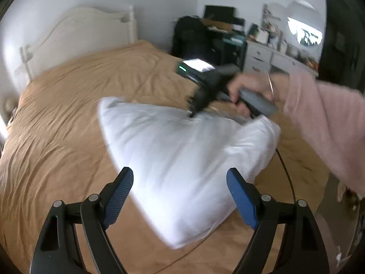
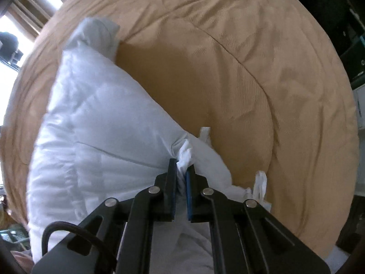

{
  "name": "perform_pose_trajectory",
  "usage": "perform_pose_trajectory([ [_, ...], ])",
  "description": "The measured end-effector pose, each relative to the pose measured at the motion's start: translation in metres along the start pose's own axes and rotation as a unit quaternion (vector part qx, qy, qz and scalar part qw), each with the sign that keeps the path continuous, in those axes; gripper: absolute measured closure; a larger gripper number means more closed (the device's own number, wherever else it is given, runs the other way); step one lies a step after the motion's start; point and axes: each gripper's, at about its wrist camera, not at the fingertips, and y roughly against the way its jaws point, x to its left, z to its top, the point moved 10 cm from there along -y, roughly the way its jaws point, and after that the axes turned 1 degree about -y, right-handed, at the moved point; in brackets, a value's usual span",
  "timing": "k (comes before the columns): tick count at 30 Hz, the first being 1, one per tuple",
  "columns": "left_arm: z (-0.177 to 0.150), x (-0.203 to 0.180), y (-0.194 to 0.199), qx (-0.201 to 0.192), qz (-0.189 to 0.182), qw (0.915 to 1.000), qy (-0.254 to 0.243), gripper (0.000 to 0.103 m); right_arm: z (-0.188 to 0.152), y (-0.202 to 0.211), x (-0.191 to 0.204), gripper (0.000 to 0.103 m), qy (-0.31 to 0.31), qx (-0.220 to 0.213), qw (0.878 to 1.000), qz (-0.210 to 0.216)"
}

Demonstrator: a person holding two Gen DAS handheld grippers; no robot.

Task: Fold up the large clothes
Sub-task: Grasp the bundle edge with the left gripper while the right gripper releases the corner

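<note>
1. Left wrist view, far left: white headboard (image 1: 75,34) behind a tan bedspread (image 1: 57,118) that covers the bed.
2. Near left to centre: left gripper (image 1: 180,196), fingers spread wide, blue pads holding nothing, poised above the near corner of the white padded garment (image 1: 182,159).
3. Centre: the garment, a bulky quilted item bunched into a rough wedge, lies on the bedspread. Its long axis runs from near centre toward the far right, the narrow end pointing near.
4. Handling, as a judgement: soft, puffy, light for its bulk, probably slick-faced; best pinched at a gathered edge or corner, since the padded middle would compress and slip.
5. Right of centre: right gripper (image 1: 196,111), carried by a hand (image 1: 248,91) in a pink sleeve, meets the garment's far edge.
6. Right wrist view: right gripper (image 2: 181,166) nearly closed, pinching a fold of the garment (image 2: 95,123); a fabric tie (image 2: 260,182) hangs near right.
7. Far right: dresser (image 1: 269,57) with clutter.
</note>
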Motion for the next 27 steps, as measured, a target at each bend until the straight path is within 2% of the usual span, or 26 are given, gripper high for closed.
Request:
perform_pose_trajectory([
  [1,0.003,0.006,0.010,-0.004,0.000,0.9999,0.014,0.018,-0.001,-0.002,-0.003,0.096,0.003,0.003,1.000,-0.010],
  [3,0.018,0.050,0.008,-0.011,0.045,0.9976,0.051,0.020,-0.002,-0.005,-0.005,0.096,0.005,0.006,1.000,-0.011],
  [4,0.025,0.064,0.003,-0.010,0.050,0.9963,0.070,0.027,-0.002,-0.005,-0.005,0.096,0.004,0.006,1.000,-0.007],
  [5,0.033,0.079,-0.010,-0.006,0.035,0.9939,0.105,0.039,-0.003,-0.005,-0.004,0.096,0.003,0.005,1.000,-0.006],
  [6,0.042,0.093,-0.025,-0.003,-0.002,0.9882,0.153,0.044,-0.003,-0.006,-0.003,0.096,0.001,0.004,1.000,-0.004],
  [7,0.048,0.103,-0.039,-0.003,-0.022,0.9814,0.191,0.051,-0.004,-0.006,-0.003,0.096,-0.001,0.003,1.000,-0.004],
  [9,0.051,0.119,-0.083,0.033,-0.033,0.9681,0.246,0.055,-0.006,-0.006,-0.001,0.096,0.004,-0.002,1.000,-0.011],
  [10,0.046,0.119,-0.098,0.049,-0.030,0.9662,0.251,0.064,-0.007,-0.007,0.000,0.096,0.004,-0.004,1.000,-0.013],
  [12,0.022,0.116,-0.144,0.113,-0.009,0.9634,0.243,0.077,-0.008,-0.008,0.001,0.096,0.003,-0.008,1.000,-0.015],
  [14,-0.004,0.106,-0.173,0.138,0.008,0.9598,0.244,0.082,-0.009,-0.010,0.001,0.096,-0.005,-0.011,1.000,-0.012],
  [17,-0.008,0.104,-0.184,0.150,0.026,0.9560,0.251,0.083,-0.012,-0.004,0.002,0.095,-0.022,-0.018,1.000,-0.006],
  [18,-0.007,0.103,-0.183,0.152,0.033,0.9577,0.242,0.086,-0.013,-0.002,0.002,0.093,-0.030,-0.025,0.999,-0.003],
  [19,-0.004,0.100,-0.181,0.151,0.040,0.9606,0.230,0.090,-0.014,0.001,0.001,0.085,-0.033,-0.030,0.999,-0.007],
  [21,0.000,0.093,-0.180,0.150,0.051,0.9640,0.213,0.095,-0.016,0.020,0.000,0.080,-0.031,-0.057,0.997,-0.031],
  [25,0.005,0.082,-0.173,0.144,0.063,0.9667,0.202,0.096,-0.035,0.087,0.018,0.080,-0.031,-0.130,0.991,-0.023],
  [27,0.004,0.080,-0.174,0.142,0.067,0.9677,0.197,0.096,-0.055,0.125,0.042,0.080,-0.032,-0.166,0.986,0.013],
])
